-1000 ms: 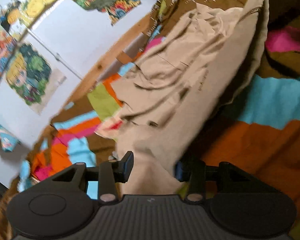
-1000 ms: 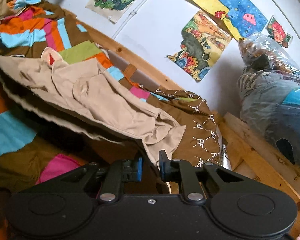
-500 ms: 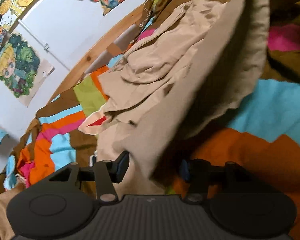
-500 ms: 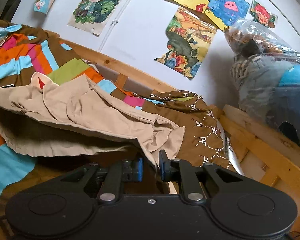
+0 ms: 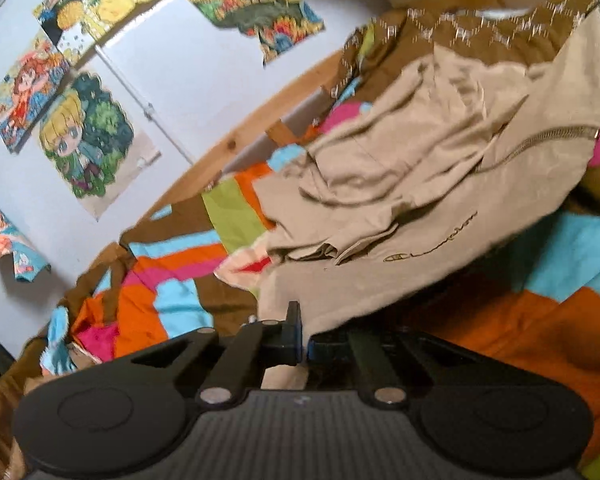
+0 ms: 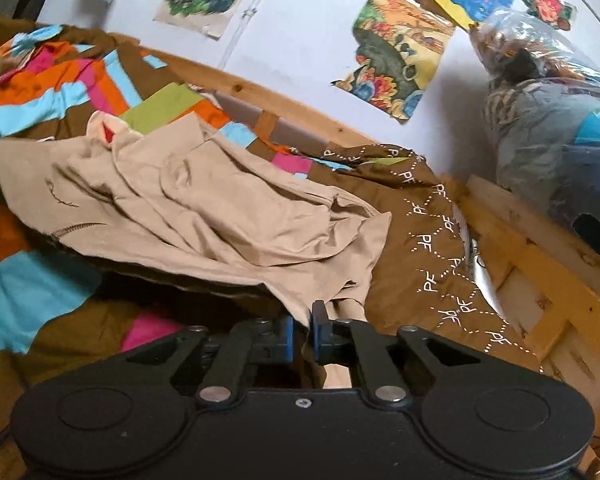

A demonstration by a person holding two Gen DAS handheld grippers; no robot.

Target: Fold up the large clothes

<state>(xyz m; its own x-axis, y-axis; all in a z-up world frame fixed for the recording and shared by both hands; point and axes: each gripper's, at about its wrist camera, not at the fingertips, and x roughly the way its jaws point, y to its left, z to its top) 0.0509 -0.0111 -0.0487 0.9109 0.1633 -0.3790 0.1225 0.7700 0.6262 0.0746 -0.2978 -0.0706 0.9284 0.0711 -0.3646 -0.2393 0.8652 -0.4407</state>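
Above the patchwork bedspread (image 5: 540, 332), both tongs (image 5: 303, 338) (image 6: 302, 330) pinch the beige garment's (image 6: 228, 216) edge.

White wall (image 5: 204, 80) with cartoon posters (image 5: 86, 136), wooden bed frame (image 6: 540, 256) — patchwork bedspread (image 5: 172, 280), dim daylight

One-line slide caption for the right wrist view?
Right gripper shut on the beige garment, holding it above the patchwork bedspread.

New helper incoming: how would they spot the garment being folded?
On the wood-framed bed, over the patchwork quilt, lies a rumpled beige garment. Unlike the brown patterned cloth beside it, it is plain tan, pinched by both grippers.
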